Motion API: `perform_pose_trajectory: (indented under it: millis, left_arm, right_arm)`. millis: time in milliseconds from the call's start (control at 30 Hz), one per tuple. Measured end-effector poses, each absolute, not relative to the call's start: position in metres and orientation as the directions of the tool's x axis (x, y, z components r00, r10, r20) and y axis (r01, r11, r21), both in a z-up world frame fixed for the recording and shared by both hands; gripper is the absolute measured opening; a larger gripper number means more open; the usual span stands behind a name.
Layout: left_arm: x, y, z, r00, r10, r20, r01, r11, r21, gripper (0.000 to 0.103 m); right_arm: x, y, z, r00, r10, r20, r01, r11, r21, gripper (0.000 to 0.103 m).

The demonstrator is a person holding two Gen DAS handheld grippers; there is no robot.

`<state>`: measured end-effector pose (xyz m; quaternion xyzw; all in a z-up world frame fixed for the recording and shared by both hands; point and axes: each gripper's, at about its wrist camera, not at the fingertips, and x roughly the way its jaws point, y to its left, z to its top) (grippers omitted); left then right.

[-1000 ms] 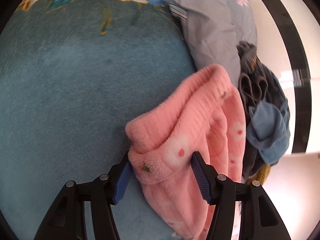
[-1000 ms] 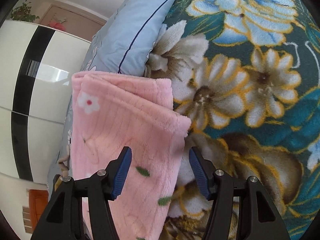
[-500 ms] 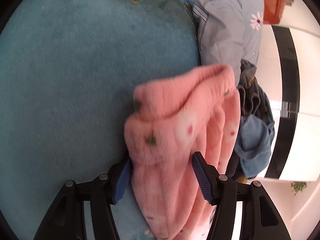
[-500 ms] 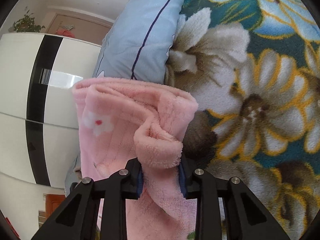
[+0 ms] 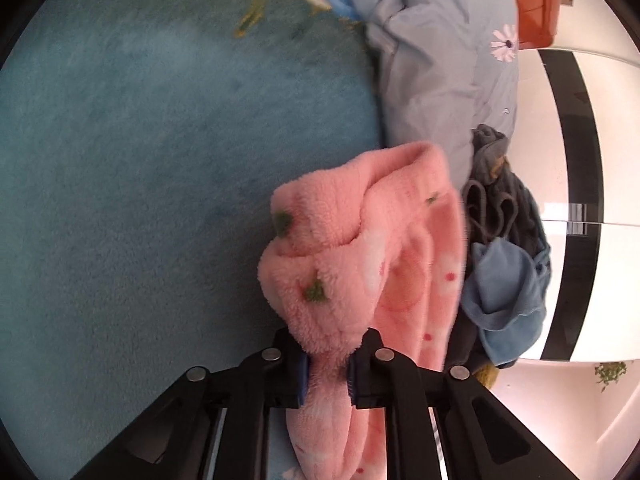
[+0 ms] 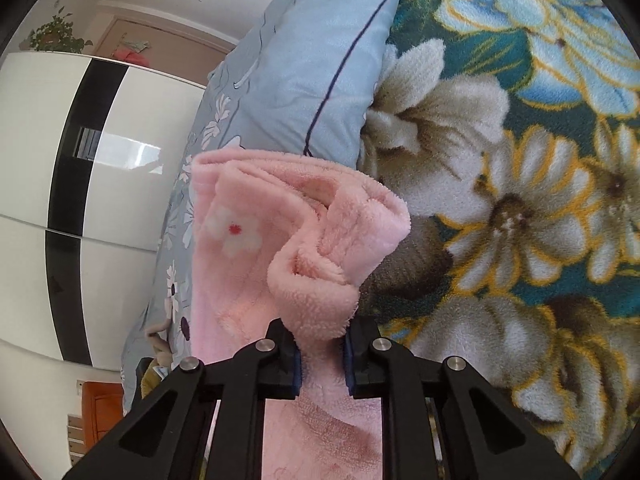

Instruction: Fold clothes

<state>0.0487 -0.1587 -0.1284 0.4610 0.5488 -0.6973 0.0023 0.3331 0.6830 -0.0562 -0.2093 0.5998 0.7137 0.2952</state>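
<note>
Fleece garment (image 5: 372,248), pink w/ white flowers, is gripped at two bunched corners and lifted off the blanket. Left gripper (image 5: 327,376): jaws have just been closing, now pinched on a thick fold of the pink fleece; remaining fabric hangs below and to the right. Right gripper (image 6: 322,360): jaws also just closing, now clamped on a rolled hem edge of the same garment (image 6: 280,240). Open room: plain teal blanket (image 5: 140,200) left of the left gripper is unobstructed. Right side crowded: grey-blue pillow (image 5: 440,60) and a pile of dark and blue clothes (image 5: 504,264) sit just beside the garment. In right view, floral blanket area (image 6: 520,220) lies free to the right.
</note>
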Motion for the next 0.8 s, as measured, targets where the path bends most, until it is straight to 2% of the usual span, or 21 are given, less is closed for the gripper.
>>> perform_pose_trajectory:
  millis: [233, 433, 533, 633, 800]
  left_arm:
    - [0.033, -0.179, -0.059, -0.635, 0.519, -0.573, 0.355, -0.463, -0.812, 0.012]
    - [0.058, -0.242, -0.021, -0.668, 0.453, -0.590, 0.282, -0.579, -0.765, 0.012]
    - [0.084, -0.282, -0.033, -0.638, 0.405, -0.655, 0.339, -0.616, -0.711, 0.012]
    - [0.106, -0.309, -0.069, -0.571, 0.369, -0.733, 0.446, -0.610, -0.655, 0.013]
    - [0.127, -0.318, -0.111, -0.504, 0.331, -0.798, 0.544, -0.596, -0.590, 0.013]
  right_arm:
    - [0.364, 0.654, -0.007, -0.765, 0.166, -0.623, -0.644, -0.180, 0.743, 0.015]
    - [0.396, 0.604, 0.006, -0.766, 0.075, -0.639, -0.633, -0.266, 0.727, 0.015]
    - [0.419, 0.569, -0.015, -0.721, 0.013, -0.692, -0.671, -0.261, 0.694, 0.014]
    - [0.439, 0.554, -0.054, -0.673, -0.022, -0.740, -0.724, -0.190, 0.664, 0.015]
    - [0.461, 0.549, -0.078, -0.656, -0.027, -0.755, -0.748, -0.111, 0.654, 0.015]
